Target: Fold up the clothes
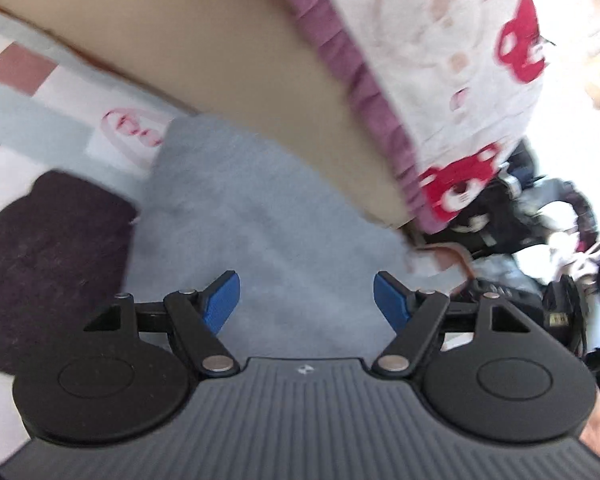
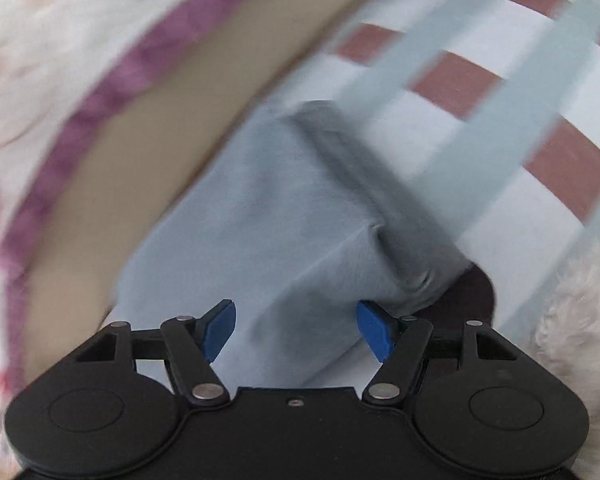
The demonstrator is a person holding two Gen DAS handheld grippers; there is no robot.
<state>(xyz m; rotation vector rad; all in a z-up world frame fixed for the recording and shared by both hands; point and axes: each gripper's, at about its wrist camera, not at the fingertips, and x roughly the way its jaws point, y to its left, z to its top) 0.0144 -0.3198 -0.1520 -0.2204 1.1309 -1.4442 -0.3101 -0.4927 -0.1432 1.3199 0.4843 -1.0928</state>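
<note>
A folded light blue garment (image 1: 260, 216) lies on the checked bed sheet (image 1: 16, 108), and in the right wrist view the same light blue garment (image 2: 268, 216) shows a darker grey folded edge on its right side. My left gripper (image 1: 307, 300) hovers open just over its near part, blue pads wide apart with nothing between them. My right gripper (image 2: 296, 330) is also open, its pads spread on either side of the garment's near corner without pinching it. A dark purple-black garment (image 1: 48, 256) lies to the left of the blue one, and a bit of that dark garment (image 2: 468, 300) peeks from under it.
A tan board (image 1: 204, 40) rises behind the blue garment. A white fabric with red bears and a purple ruffle (image 1: 452, 72) hangs over the board. Dark cluttered items (image 1: 532, 216) sit at right. A white fluffy fabric (image 2: 580, 320) lies at the right edge.
</note>
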